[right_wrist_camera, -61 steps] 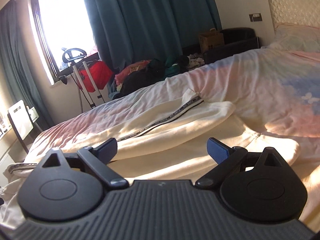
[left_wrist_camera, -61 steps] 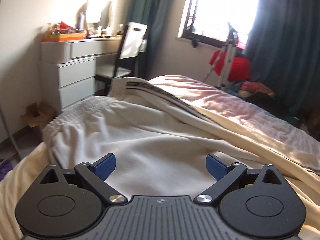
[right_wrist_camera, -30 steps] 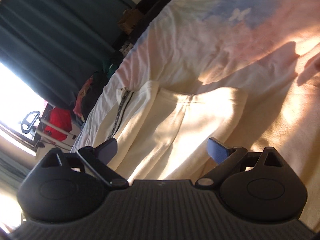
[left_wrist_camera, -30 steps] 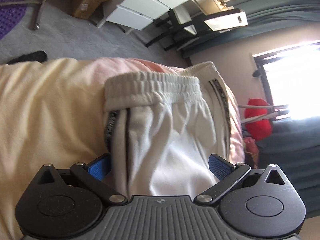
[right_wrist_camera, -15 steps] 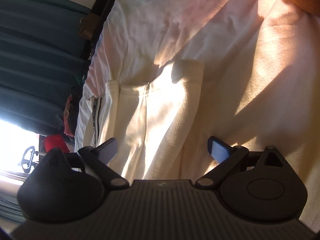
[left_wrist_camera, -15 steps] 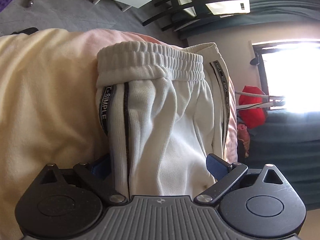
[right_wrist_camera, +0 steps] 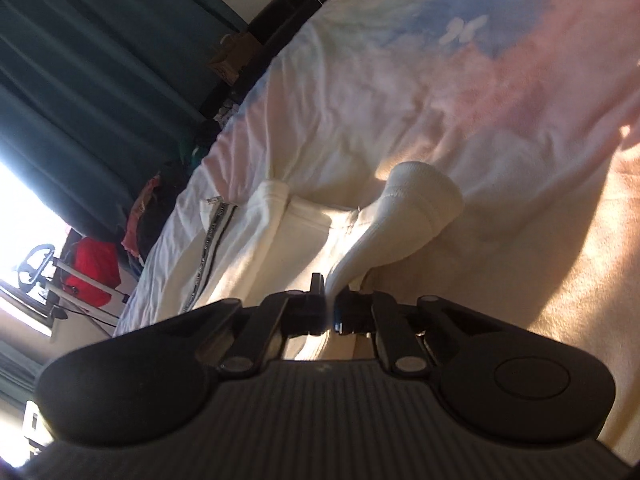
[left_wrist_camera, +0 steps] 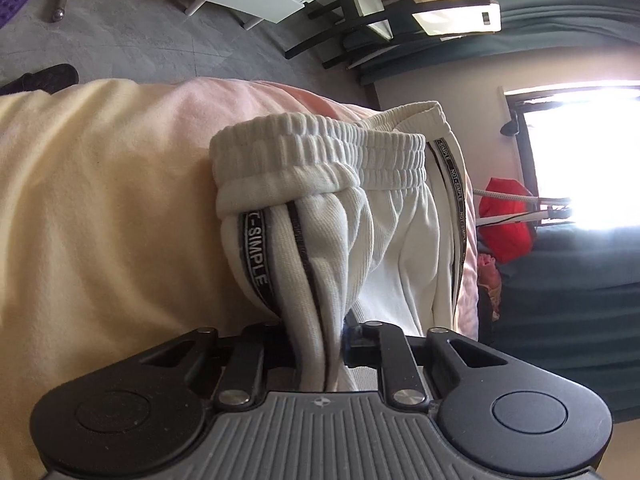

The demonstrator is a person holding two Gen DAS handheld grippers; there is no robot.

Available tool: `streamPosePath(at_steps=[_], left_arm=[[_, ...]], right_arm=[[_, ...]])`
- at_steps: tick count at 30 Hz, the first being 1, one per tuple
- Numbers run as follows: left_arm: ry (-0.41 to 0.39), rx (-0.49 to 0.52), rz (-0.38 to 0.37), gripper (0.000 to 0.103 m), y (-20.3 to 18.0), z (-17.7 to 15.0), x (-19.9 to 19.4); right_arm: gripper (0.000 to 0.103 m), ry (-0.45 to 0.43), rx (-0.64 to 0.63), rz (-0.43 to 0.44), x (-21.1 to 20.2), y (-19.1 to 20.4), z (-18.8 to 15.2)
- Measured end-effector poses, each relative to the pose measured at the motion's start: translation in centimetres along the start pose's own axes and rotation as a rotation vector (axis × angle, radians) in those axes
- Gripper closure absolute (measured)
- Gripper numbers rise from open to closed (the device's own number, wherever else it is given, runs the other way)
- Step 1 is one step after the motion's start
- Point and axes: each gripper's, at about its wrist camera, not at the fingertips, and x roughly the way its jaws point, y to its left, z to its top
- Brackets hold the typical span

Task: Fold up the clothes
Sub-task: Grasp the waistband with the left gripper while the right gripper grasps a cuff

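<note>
With the white trousers (left_wrist_camera: 384, 232) lying across the bed (left_wrist_camera: 100, 200), the left gripper (left_wrist_camera: 320, 344) is pinching their striped side seam near the waistband while the right gripper (right_wrist_camera: 330, 312) is clamping a leg cuff (right_wrist_camera: 420, 200), so both are needing to lift evenly together.

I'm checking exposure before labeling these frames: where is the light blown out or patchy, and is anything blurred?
Left wrist view: the window is blown out white, while the white pants are evenly lit and sharp. Right wrist view: hard sun patches and deep shadows cross the bedspread, the pant leg cuff glows, and the whole frame is slightly soft.
</note>
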Motion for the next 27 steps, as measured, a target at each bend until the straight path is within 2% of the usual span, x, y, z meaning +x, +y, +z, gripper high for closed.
streamPosePath(at_steps=[2,5,8,11,14,17,19,24,27], left_arm=[[-0.031,0.019,-0.016,0.091,0.1,-0.2,-1.3],[-0.071,0.109,-0.075,0.092,-1.0,-0.3,-3.2],[-0.092,0.163,-0.117,0.092,-1.9,-0.3,-4.5],[-0.096,0.196,-0.144,0.093,-4.5,0.6,-4.5],[-0.109,0.266,-0.133,0.093,-8.5,1.6,-4.7],[-0.141,0.319,-0.115,0.092,-14.2,2.6,-2.6],[-0.150,0.347,-0.088,0.092,-17.6,3.2,-0.4],[-0.193,0.459,0.051,0.091,-25.1,4.1,8.7],[-0.212,0.441,0.072,0.091,-27.8,5.6,14.8]], right_arm=[[0.097,-0.026,-0.007,0.011,-0.7,0.0,0.3],[0.097,-0.063,-0.014,0.029,-1.7,0.0,0.7],[0.097,-0.068,-0.004,0.035,-2.4,-0.4,1.1],[0.097,-0.075,-0.056,0.037,-2.8,0.2,2.1],[0.097,-0.084,-0.104,0.045,-2.1,2.2,3.8],[0.097,-0.091,-0.146,0.056,-0.2,6.2,5.3],[0.097,-0.103,-0.223,0.050,2.0,10.0,6.0],[0.097,-0.156,-0.392,-0.005,10.2,18.3,7.2],[0.097,-0.139,-0.402,-0.037,16.8,21.6,7.3]])
